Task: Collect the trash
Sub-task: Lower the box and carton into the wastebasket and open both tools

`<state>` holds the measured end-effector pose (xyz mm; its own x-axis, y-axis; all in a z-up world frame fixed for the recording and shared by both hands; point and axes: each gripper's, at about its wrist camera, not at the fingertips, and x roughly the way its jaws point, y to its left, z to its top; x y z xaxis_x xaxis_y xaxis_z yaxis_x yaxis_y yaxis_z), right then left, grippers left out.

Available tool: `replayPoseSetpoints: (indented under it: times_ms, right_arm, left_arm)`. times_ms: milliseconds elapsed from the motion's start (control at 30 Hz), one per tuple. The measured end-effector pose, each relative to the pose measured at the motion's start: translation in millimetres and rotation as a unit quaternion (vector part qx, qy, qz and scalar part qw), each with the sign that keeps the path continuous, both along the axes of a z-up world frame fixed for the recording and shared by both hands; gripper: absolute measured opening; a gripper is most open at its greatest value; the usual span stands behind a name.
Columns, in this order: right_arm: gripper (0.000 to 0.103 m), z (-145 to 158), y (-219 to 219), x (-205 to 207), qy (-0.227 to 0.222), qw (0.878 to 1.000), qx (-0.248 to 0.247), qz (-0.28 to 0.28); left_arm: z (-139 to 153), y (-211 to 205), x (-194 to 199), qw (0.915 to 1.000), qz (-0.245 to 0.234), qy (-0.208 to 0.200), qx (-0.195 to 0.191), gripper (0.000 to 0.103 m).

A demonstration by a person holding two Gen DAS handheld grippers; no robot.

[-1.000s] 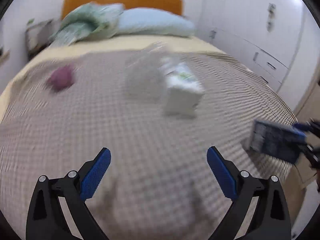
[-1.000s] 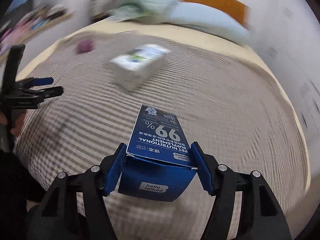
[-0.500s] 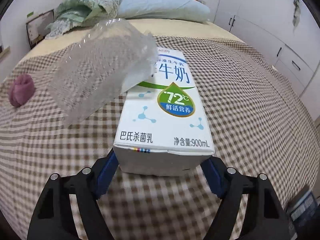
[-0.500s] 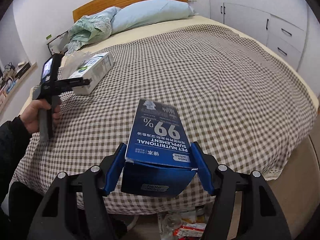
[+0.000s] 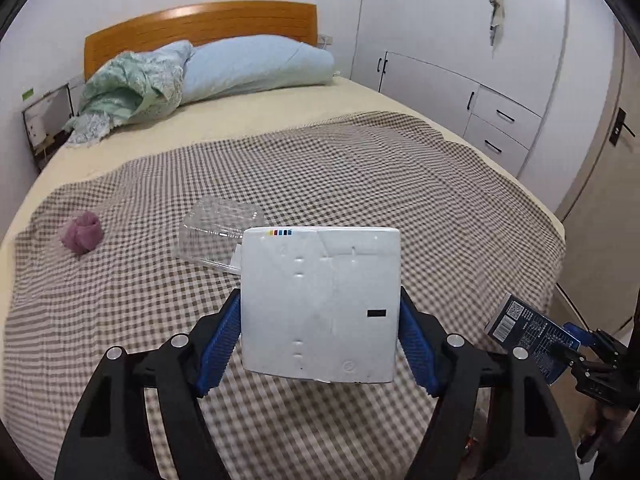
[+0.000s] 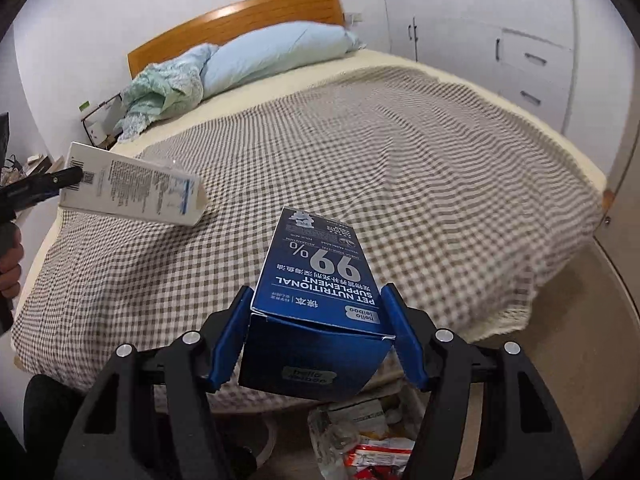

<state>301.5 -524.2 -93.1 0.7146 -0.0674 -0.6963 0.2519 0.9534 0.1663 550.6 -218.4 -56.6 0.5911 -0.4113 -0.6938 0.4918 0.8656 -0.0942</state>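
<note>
Milk carton (image 5: 320,304) above checked bedspread (image 5: 360,184), white wardrobe (image 5: 460,48) beyond

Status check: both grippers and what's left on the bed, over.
Left gripper closing on white milk carton. Right gripper clamps blue supplement box. Clear plastic container, purple wad on checked blanket.

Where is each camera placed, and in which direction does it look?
Left wrist: on the left gripper, facing the headboard; its jaws are closing on the milk carton; no body visible.
Right wrist: on the right gripper, facing across the bed; it grips the blue box; a hand shows at left.
Shared: checkered blanket, both cartons.
</note>
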Motion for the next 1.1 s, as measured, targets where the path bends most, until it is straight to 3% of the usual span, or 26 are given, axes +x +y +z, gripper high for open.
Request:
replayPoseSetpoints:
  times_ms: [167,267,333,467,600,767,833,1000,1100]
  right_arm:
    - [0.063,8.8,-16.2,-58.3,0.009,1.0,-0.015,-0.025]
    - [0.063,-1.6,-30.4,-108.8,0.043,0.998,-0.015,-0.044]
    - [0.063,-17.5,-33.2,-134.5,0.078,0.996,-0.013,-0.05]
    - [0.063,-87.0,-40.9,-170.4,0.173,0.983,0.026,-0.059]
    - [0.063,-180.8,-41.0,-160.4,0.269,0.959,0.087,-0.033]
    - [0.063,-287.1,-38.7,-122.6,0.406,0.905,0.124,-0.028]
    - [0.063,-314.1,-34.8,-112.8,0.422,0.894,0.145,-0.04]
    - [0.063,-381.1,-12.2,-85.5,0.476,0.869,0.125,-0.046]
    - [0.064,-402.4,-12.7,-85.1,0.482,0.855,0.169,-0.087]
  left_arm:
    - [29.8,-17.8,-66.9,0.9979,-0.055,-0.033,-0.009,0.07]
    - [34.4,-33.2,-106.6,0.9945,-0.098,-0.033,-0.015,0.07]
    - [29.6,-46.9,-129.7,0.9917,-0.126,-0.022,-0.011,0.07]
    - [5.9,-77.2,-168.7,0.983,-0.184,0.004,0.005,0.07]
    - [-9.2,-92.5,-197.3,0.9754,-0.211,-0.045,0.047,0.071]
    - [-10.2,-92.4,-207.5,0.9775,-0.203,-0.028,0.048,0.071]
    - [-6.9,-87.7,-209.5,0.978,-0.203,-0.023,0.043,0.071]
    - [0.4,-82.1,-217.8,0.9778,-0.205,-0.02,0.038,0.071]
    - [3.6,-84.8,-224.9,0.9756,-0.213,-0.029,0.044,0.071]
